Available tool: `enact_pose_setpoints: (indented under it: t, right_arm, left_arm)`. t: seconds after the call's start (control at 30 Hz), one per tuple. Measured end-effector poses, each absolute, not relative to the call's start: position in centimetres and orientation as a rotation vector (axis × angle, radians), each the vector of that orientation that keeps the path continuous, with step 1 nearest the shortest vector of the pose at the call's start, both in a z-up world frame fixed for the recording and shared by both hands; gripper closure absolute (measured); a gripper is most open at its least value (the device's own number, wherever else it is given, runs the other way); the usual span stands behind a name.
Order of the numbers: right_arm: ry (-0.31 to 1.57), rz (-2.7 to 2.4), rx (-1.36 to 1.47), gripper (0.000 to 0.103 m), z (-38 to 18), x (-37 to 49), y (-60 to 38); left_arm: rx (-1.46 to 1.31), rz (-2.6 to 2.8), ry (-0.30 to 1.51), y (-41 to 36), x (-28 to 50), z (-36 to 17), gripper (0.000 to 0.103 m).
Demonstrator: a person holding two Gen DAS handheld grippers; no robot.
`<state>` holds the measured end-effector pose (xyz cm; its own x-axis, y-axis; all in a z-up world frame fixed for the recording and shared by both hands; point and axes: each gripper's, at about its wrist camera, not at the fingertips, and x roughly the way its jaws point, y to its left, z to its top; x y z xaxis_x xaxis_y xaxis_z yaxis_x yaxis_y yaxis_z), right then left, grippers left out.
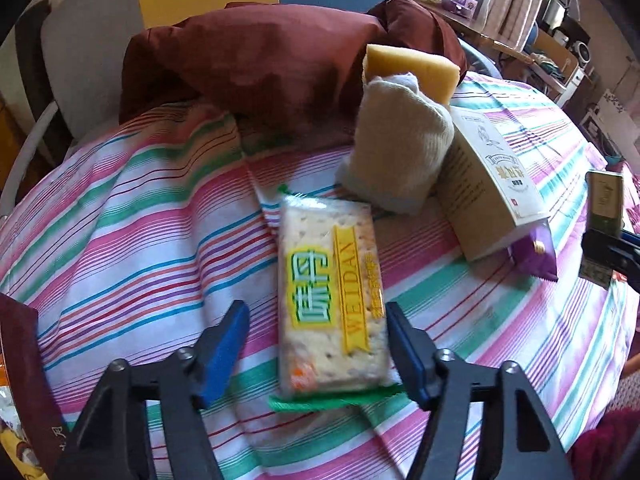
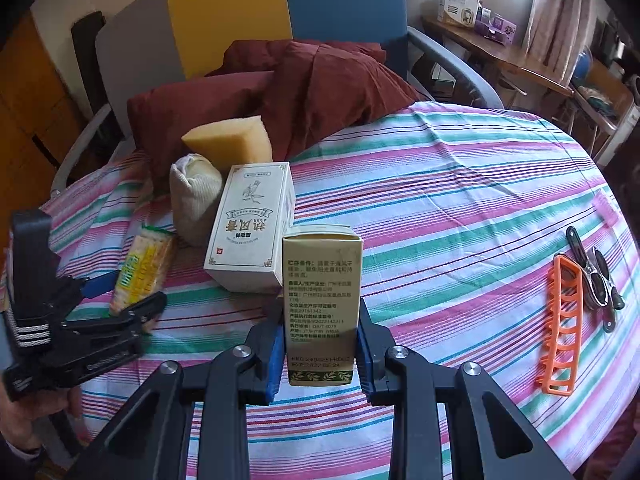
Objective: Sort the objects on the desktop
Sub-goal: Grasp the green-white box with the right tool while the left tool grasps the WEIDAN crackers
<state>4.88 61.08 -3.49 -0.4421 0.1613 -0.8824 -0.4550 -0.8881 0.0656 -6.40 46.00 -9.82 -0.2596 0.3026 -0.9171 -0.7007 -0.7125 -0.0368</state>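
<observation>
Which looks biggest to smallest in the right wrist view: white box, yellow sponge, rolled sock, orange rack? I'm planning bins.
1. white box
2. yellow sponge and orange rack: alike; the rack is long but thin, so unsure.
3. rolled sock

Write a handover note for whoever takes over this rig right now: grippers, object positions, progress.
Left gripper: open, straddling the cracker pack, pads not pressing it.
Right gripper: shut on the small olive box, held upright above the striped cloth.
White box, sock bundle and sponge crowd together at the far side; orange rack and metal clips lie to the right.
Left: place the box, grasp the crackers.
</observation>
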Motion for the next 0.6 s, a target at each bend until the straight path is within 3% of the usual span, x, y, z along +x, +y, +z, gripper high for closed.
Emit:
enact_pose_setpoints:
  t: [0.17, 0.23, 0.6]
  right_arm:
    - [0.413, 2.33, -1.406, 0.073, -3.8, 4.9, 61.4]
    - [0.415, 2.318, -1.411, 0.073, -4.0, 4.9, 61.6]
    - [0.355, 2.412, -1.371, 0.073, -3.1, 4.5, 60.4]
  left_arm:
    - [-1.32, 1.99, 0.571, 46.3, -6.2, -9.6, 0.043]
    - [-1.294, 1.99, 0.586, 46.3, -5.8, -9.4, 0.054]
    - [-1.191, 2.083, 0.424, 38.9, -2.7, -7.2, 0.054]
